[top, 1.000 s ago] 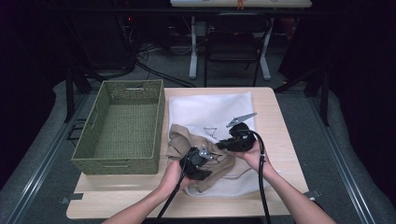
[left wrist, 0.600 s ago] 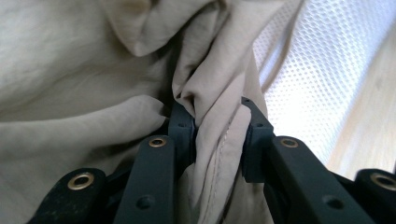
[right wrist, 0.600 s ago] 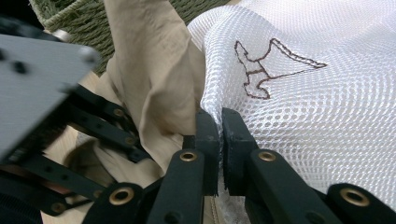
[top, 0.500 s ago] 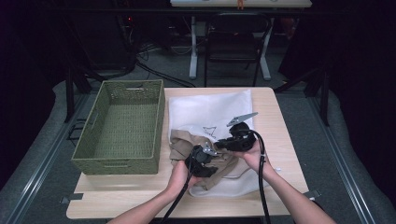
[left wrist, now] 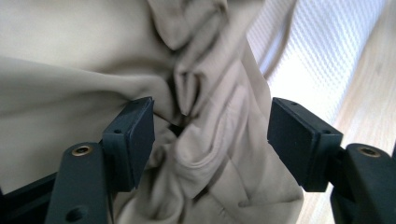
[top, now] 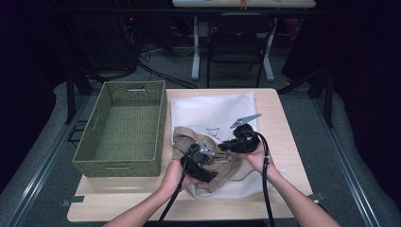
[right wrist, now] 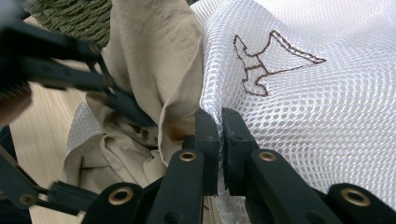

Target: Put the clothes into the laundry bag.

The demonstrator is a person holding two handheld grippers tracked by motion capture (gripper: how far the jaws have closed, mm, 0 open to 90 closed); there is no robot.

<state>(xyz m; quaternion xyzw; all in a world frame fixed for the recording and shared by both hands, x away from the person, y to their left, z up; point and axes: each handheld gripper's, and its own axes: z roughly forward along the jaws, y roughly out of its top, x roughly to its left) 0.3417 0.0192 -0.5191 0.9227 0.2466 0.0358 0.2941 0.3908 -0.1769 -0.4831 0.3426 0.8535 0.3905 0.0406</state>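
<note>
A crumpled beige garment [top: 187, 139] lies on the front left part of a white mesh bag [top: 213, 111] that bears a small brown stitched figure [right wrist: 261, 65]. My left gripper [top: 201, 158] rests on the garment. In the left gripper view its jaws [left wrist: 210, 121] have just been opening; folds of beige garment [left wrist: 205, 154] lie loose between the pads, with a gap at the right pad. My right gripper [right wrist: 219, 123] is shut on the mesh bag's [right wrist: 327, 102] edge, right beside the garment [right wrist: 154, 56]. In the high view it [top: 226, 146] sits close to the right of the left one.
An olive woven basket [top: 123, 127] stands at the table's left. Light wood tabletop [top: 279, 123] shows to the right of the bag and along the front edge. Black cables trail from both grippers toward the person. Chairs and table legs stand beyond the far edge.
The beige garment has been gathered from a flatter spread into a tighter bunch near the right gripper. The left gripper shifted slightly up the table. The right gripper stayed put.
</note>
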